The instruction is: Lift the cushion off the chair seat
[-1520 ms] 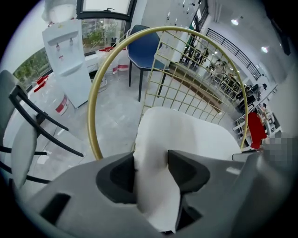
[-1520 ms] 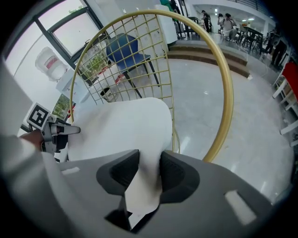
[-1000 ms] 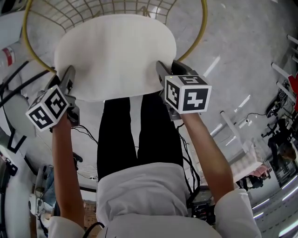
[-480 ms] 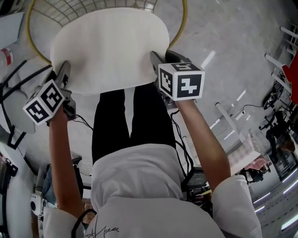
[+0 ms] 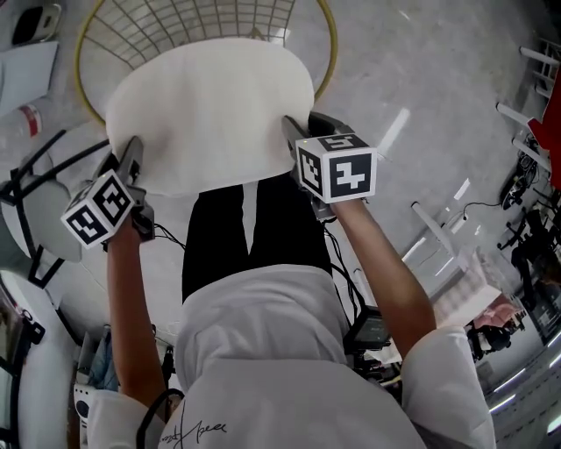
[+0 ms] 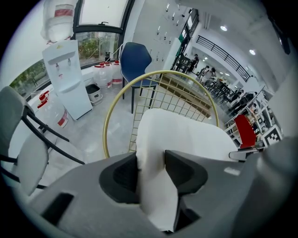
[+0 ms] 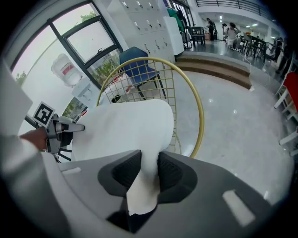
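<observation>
A white, rounded cushion hangs between my two grippers above the gold wire chair. My left gripper is shut on the cushion's left near edge, and the fabric is pinched into a fold between its dark pads. My right gripper is shut on the right near edge, with a fold squeezed between its pads. From the right gripper view the cushion sits clear of the gold rim, with wire mesh showing behind it.
The person's black trousers stand right below the cushion. A grey chair is at the left, with a water dispenser and a blue chair beyond. A red chair and white bars are at the right.
Both grippers have gone up together with the cushion in them. More of the wire seat shows beyond the cushion's far edge.
</observation>
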`<state>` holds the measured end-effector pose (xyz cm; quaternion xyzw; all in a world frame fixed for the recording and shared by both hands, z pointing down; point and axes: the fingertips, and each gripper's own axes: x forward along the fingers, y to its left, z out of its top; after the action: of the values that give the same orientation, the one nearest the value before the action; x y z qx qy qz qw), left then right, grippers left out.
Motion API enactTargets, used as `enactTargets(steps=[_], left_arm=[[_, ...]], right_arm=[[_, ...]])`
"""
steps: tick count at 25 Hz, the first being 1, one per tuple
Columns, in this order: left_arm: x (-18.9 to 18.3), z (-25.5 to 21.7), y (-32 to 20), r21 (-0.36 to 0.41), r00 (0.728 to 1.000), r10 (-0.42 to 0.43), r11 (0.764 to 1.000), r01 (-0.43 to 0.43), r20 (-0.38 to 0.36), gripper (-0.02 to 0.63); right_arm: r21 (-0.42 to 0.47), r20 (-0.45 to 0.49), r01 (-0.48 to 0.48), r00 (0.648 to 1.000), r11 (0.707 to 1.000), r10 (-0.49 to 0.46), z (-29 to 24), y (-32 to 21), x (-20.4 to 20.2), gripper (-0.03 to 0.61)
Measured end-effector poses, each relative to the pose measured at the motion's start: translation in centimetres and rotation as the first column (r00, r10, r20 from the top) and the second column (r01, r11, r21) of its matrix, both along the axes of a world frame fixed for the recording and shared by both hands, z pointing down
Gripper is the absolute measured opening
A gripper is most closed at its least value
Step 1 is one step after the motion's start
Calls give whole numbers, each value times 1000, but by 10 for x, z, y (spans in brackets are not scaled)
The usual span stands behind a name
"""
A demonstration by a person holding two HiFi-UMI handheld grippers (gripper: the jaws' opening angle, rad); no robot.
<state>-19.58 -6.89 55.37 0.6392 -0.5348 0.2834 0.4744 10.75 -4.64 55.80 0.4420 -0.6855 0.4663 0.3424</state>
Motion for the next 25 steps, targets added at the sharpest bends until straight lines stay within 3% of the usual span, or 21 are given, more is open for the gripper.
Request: enactTargets(steps=[25], left_arm=[[-14, -87, 22, 65, 998, 10, 998, -7, -55, 164]], right_arm=[[59, 26, 5, 1000, 998, -6, -94, 20, -14, 101]])
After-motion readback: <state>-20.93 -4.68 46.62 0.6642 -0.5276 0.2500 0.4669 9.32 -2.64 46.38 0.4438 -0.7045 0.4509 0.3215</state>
